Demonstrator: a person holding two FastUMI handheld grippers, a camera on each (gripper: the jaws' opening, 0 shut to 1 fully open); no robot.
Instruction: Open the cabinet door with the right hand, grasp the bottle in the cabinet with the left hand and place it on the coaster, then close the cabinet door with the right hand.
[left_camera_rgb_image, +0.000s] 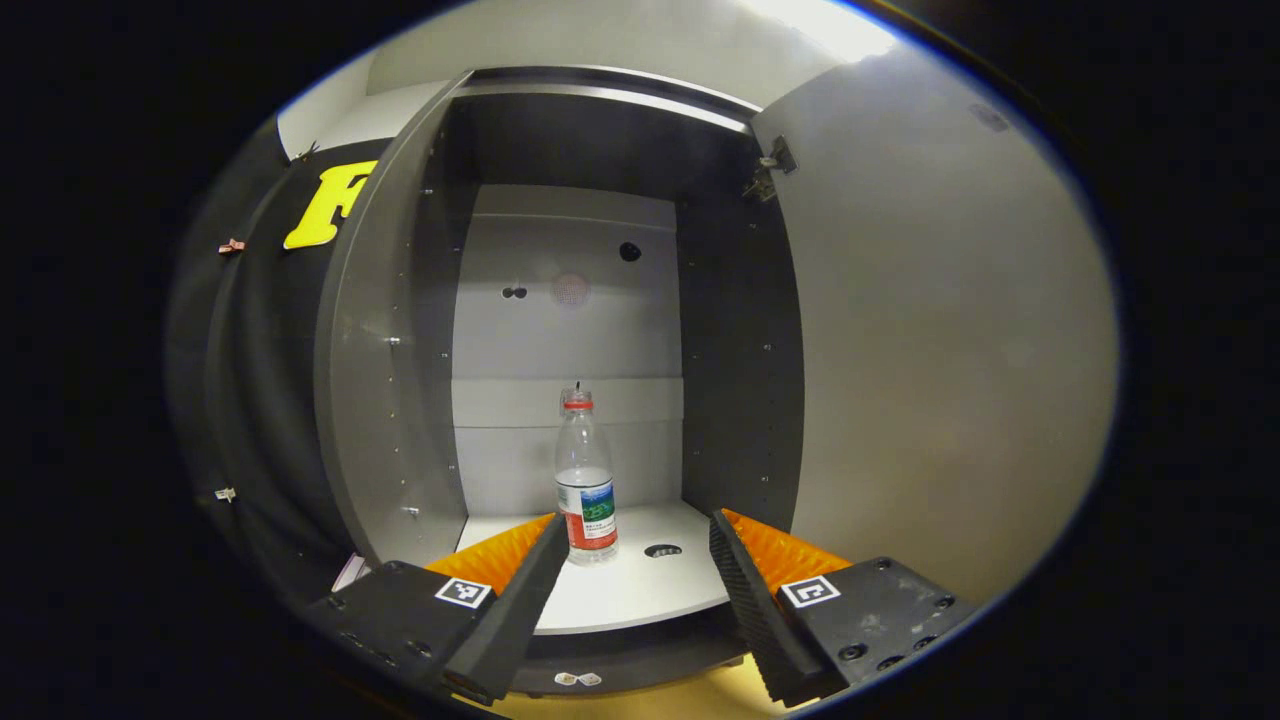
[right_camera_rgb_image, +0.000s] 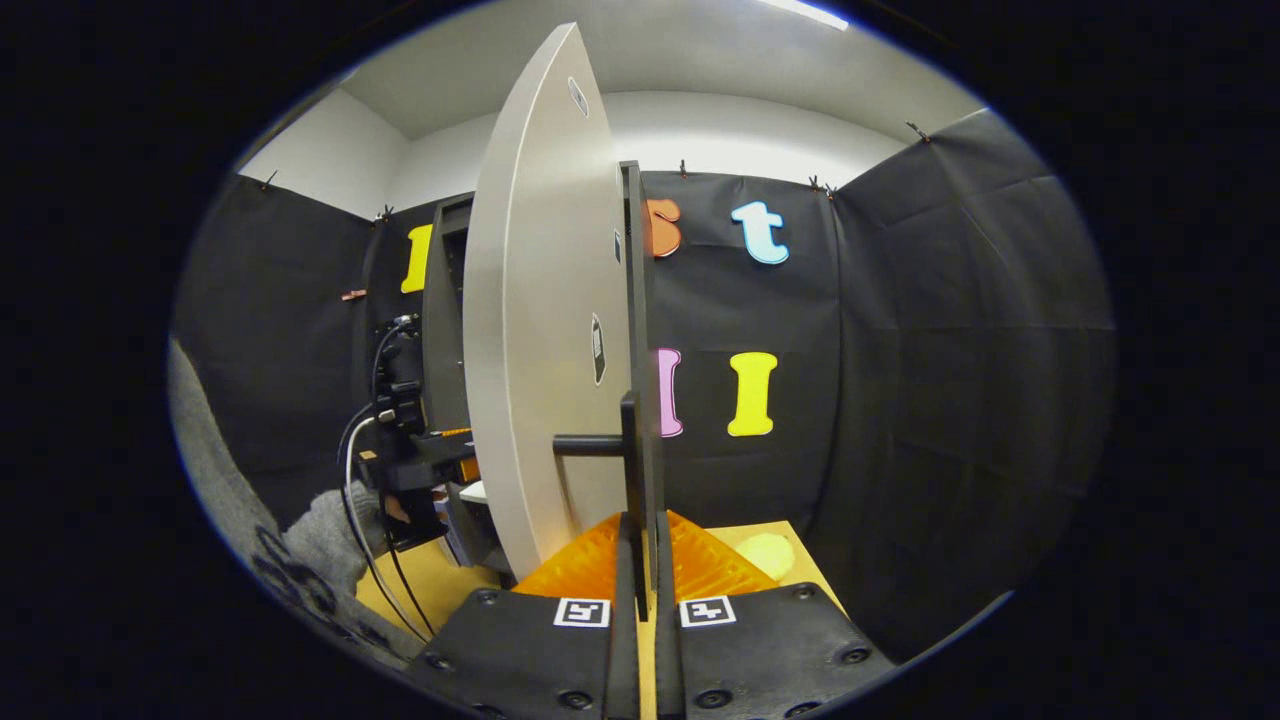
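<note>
The grey cabinet door (left_camera_rgb_image: 950, 350) stands swung open on the right. Inside, a clear plastic bottle (left_camera_rgb_image: 585, 480) with a red cap ring and a colourful label stands upright on the white shelf (left_camera_rgb_image: 620, 600). My left gripper (left_camera_rgb_image: 630, 560) is open in front of the shelf, with the bottle just beyond its left finger and apart from both. In the right gripper view the door (right_camera_rgb_image: 540, 330) is seen edge-on. My right gripper (right_camera_rgb_image: 640, 545) is shut on its black bar handle (right_camera_rgb_image: 632, 440). A pale yellow coaster (right_camera_rgb_image: 766, 553) lies on the wooden table (right_camera_rgb_image: 740, 535) to the right.
The cabinet's side walls (left_camera_rgb_image: 390, 360) flank the bottle closely, and a round hole (left_camera_rgb_image: 662, 550) sits in the shelf beside it. A person's grey sleeve (right_camera_rgb_image: 240, 520) and black cables (right_camera_rgb_image: 365, 520) are at the left of the door. Black booth cloth (right_camera_rgb_image: 950, 400) closes off the right side.
</note>
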